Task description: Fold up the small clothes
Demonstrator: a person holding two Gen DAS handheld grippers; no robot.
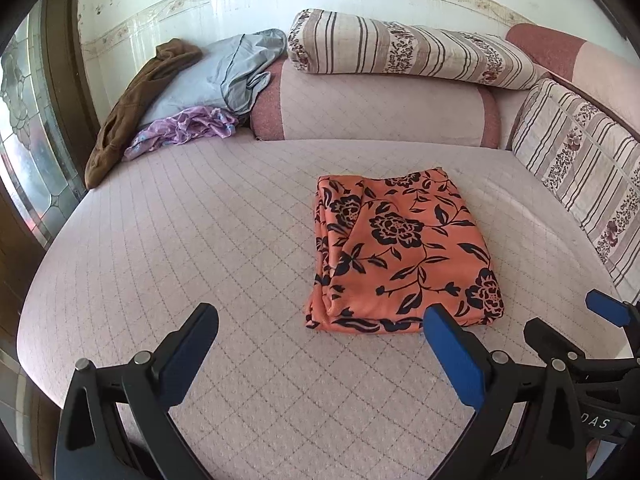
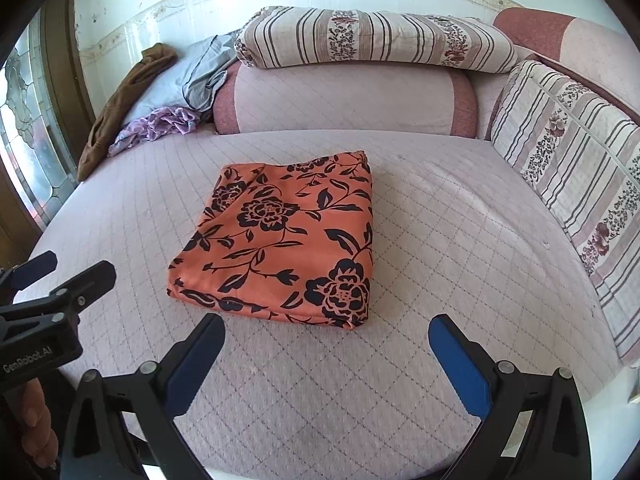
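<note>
Lay folded flat on the bed [image 2: 460, 208]: orange cloth [image 2: 280, 240], a neat rectangle with black flowers, roughly mid-mattress. Hovered just short of the cloth's near edge, fingers spread wide and empty: right gripper [image 2: 326, 344]. Hung left of that, fingers likewise wide apart, nothing held: left gripper [image 1: 320, 332]; near-right corner of the cloth partly hidden behind its blue pad in the left view. Heaped well beyond the cloth at the far-left corner: brown garment [image 1: 132, 108], grey garment [image 1: 216, 76], purple garment [image 1: 184, 128], shapes hard to make out. Propped behind the cloth: bolster [image 1: 380, 112] under a striped pillow [image 1: 408, 48]. Cut off at the frame edge, lower left in the right view: part of a hand [image 2: 38, 428].
</note>
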